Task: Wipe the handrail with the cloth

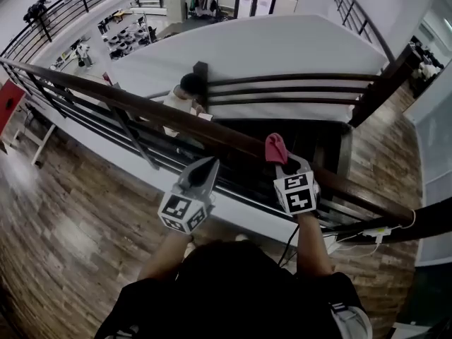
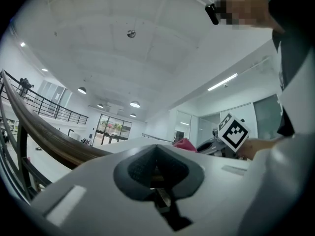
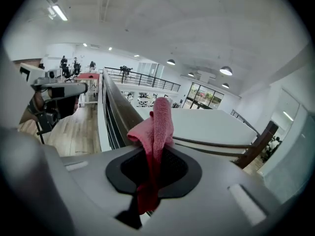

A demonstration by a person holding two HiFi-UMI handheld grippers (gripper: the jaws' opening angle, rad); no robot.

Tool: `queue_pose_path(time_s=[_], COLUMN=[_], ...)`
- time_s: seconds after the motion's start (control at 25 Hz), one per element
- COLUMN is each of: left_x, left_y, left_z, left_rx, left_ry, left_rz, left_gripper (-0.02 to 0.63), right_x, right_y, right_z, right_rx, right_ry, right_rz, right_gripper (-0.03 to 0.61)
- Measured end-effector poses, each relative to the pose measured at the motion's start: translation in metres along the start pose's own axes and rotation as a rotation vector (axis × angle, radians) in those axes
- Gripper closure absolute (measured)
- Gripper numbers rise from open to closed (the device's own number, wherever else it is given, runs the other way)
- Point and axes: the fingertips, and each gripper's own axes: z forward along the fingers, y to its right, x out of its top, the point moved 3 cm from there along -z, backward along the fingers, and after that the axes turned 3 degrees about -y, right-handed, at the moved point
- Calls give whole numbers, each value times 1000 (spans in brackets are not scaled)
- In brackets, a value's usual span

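Right gripper point(image 1: 283, 165) clamps pink cloth point(image 1: 275, 147); cloth bunched over handrail point(image 1: 176, 119) at gripper's 12 o'clock, contact unclear. Left gripper point(image 1: 205, 167) at 9 o'clock of right, jaws together, empty. Step, likely: starting wipe. Next: press cloth onto rail, slide toward 10 o'clock.

A mezzanine in an open office building. Wood floor point(image 1: 63, 217), dark handrail point(image 1: 141, 109) over a stairwell point(image 1: 311, 136), desks point(image 1: 127, 37) on the level below
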Motion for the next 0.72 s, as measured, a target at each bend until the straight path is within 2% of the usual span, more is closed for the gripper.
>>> queue_pose_path(time_s=[0.28, 0.48, 0.72], left_x=[15, 20, 19], left_y=[-39, -50, -52], left_z=[-19, -19, -8], left_rx=[-53, -103, -156], left_ry=[-10, -27, -63], left_rz=[15, 25, 23], left_gripper=[614, 614, 614], right_x=[20, 30, 38], right_y=[-9, -18, -24], right_z=[14, 23, 26], right_rx=[-60, -57, -37], right_ry=[11, 32, 39], right_rz=[95, 183, 232], right_gripper=[537, 537, 537])
